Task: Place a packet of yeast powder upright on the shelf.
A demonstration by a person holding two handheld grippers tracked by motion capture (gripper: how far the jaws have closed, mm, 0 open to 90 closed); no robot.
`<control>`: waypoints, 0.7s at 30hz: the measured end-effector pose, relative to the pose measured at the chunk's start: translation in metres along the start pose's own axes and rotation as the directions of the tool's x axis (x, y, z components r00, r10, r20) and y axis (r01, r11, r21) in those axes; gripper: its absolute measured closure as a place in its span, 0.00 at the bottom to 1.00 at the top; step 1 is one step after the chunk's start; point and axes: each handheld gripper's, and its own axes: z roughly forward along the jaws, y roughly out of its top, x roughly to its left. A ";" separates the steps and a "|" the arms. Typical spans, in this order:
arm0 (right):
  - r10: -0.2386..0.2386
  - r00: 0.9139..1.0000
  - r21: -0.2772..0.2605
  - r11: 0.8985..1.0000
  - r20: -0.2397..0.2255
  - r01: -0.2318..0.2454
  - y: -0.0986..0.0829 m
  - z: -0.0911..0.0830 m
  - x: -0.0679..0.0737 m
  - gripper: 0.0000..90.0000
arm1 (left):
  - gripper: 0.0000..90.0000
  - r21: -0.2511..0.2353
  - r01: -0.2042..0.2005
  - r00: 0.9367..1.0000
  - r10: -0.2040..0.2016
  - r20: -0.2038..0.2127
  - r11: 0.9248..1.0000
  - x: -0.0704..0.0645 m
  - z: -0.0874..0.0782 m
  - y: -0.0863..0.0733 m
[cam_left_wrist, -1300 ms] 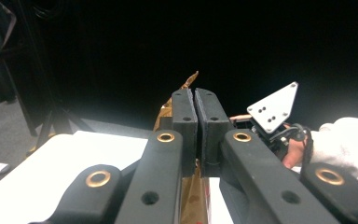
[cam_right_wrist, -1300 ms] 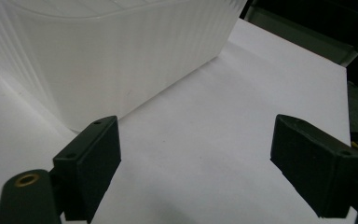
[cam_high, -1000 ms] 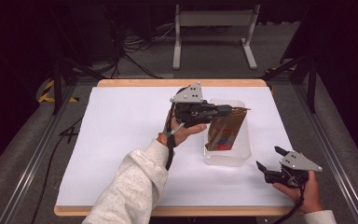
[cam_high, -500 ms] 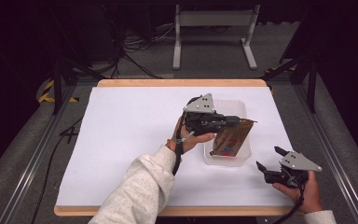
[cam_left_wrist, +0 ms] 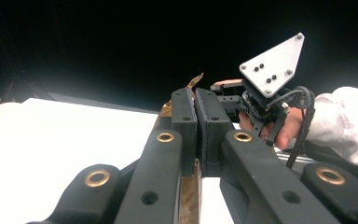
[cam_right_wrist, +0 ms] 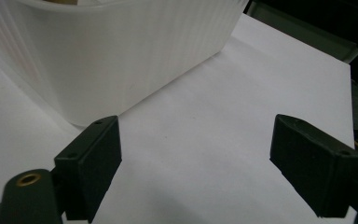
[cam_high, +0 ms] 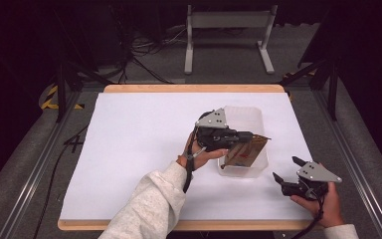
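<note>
Left gripper [cam_high: 251,135] is dangling a brown packet [cam_high: 246,152] over the clear tub [cam_high: 251,115]

Its fingers are pinching the packet's top edge so it's hanging tilted into the tub, probably for dropping in. Right gripper [cam_high: 284,170] is idling near the tub's corner on the white bench [cam_high: 129,139], fingers wide apart and carrying nothing.

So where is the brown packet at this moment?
In the high view, the brown packet is clamped in the left gripper, tilted over the near end of the clear plastic tub, right of table centre.
</note>
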 end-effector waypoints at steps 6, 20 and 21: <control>-0.003 1.000 0.003 1.000 0.000 0.003 0.000 0.000 0.000 0.19 | 0.97 0.008 0.007 1.000 -0.007 0.000 1.000 0.000 -0.001 -0.008; -0.005 1.000 0.011 1.000 -0.002 0.005 0.000 0.002 0.001 0.19 | 0.97 -0.050 0.060 0.998 -0.060 -0.009 0.997 0.006 -0.012 -0.025; -0.004 1.000 0.011 1.000 -0.003 0.004 0.000 0.002 0.001 0.19 | 0.97 -0.050 0.058 0.998 -0.059 -0.015 0.997 0.006 -0.012 -0.026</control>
